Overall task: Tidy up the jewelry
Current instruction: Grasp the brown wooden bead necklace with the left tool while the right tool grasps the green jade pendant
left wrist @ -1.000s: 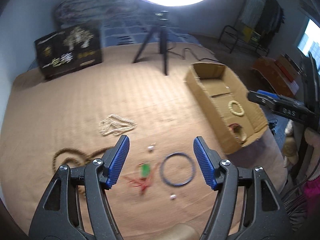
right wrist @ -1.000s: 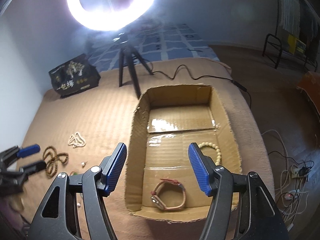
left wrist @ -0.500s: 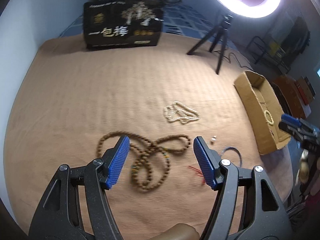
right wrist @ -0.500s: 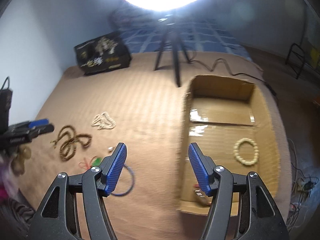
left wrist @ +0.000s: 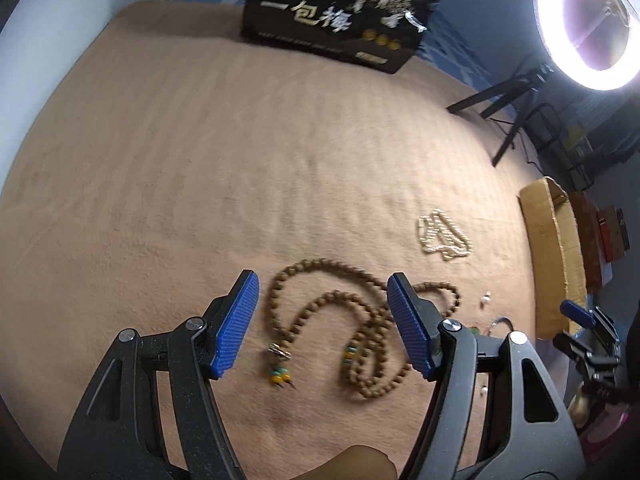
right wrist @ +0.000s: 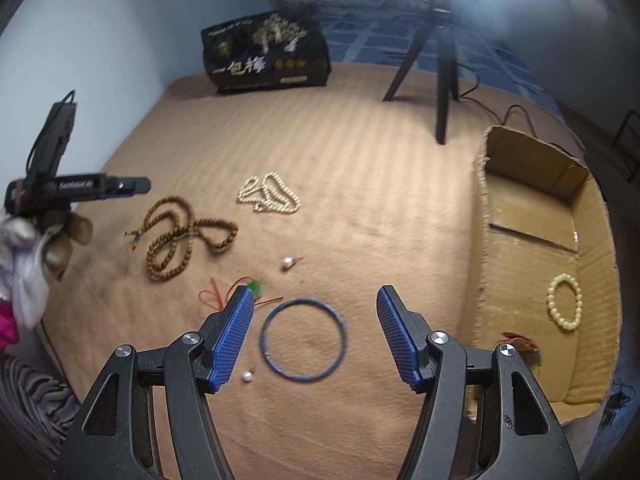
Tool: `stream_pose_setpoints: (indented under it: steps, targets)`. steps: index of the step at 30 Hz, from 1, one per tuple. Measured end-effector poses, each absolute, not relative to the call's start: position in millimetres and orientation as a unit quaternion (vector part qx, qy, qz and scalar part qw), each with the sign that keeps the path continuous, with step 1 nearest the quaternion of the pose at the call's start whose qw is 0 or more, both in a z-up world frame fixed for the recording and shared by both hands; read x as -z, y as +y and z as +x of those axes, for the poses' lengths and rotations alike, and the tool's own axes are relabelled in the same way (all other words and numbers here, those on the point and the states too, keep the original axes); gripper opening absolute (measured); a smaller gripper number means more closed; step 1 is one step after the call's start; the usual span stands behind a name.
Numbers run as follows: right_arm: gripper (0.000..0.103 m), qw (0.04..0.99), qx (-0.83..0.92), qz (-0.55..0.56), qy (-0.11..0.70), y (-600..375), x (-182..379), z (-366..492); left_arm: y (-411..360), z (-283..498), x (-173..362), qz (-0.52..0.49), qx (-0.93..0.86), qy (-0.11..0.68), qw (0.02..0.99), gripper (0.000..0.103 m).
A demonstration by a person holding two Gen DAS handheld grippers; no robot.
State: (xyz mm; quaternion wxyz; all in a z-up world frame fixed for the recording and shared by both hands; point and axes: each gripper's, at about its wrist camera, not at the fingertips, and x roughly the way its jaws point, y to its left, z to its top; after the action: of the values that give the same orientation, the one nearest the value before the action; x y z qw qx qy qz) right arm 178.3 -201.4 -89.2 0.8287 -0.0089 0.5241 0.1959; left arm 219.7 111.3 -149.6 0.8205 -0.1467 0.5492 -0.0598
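Blue ribbed pads were the closest thing in both views, and both sets of tongs were spread wide with nothing between the pads. The left gripper [left wrist: 323,323] hung over the tan blanket [left wrist: 160,200] with the long brown bead necklace [left wrist: 332,312] lying loose in loops right in the gap between its fingers, little yellow and teal beads at the ends, not touched by either pad as far as I could see. The right gripper [right wrist: 316,336] sat over the blue bangle [right wrist: 303,339], which lay flat on the blanket between the pads, nearer the left one. A small pearl earring [right wrist: 247,377] was just beside that left pad, and a red string with a green charm [right wrist: 252,292] poked out behind it. A bit further out was another pearl earring [right wrist: 287,263], then the brown necklace off to the left and the pile of white pearl strands [right wrist: 270,196] past it. Off to the right stood the open cardboard box [right wrist: 484,200] with a cream bead bracelet [right wrist: 565,301] lying inside, plus something reddish at the near end that was too hidden to call. At the far end were the black tripod [right wrist: 440,80] under the ring light [left wrist: 596,24] and a black printed box [right wrist: 264,56] against the wall.
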Motion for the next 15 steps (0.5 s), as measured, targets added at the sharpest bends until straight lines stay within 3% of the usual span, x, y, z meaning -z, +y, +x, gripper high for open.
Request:
stream_pose_setpoints:
  steps: [15]
  targets:
    - [0.063, 0.803, -0.226, 0.019, 0.551, -181, 110, 181, 115, 234, 184, -0.181, 0.084, 0.577, 0.792, 0.068]
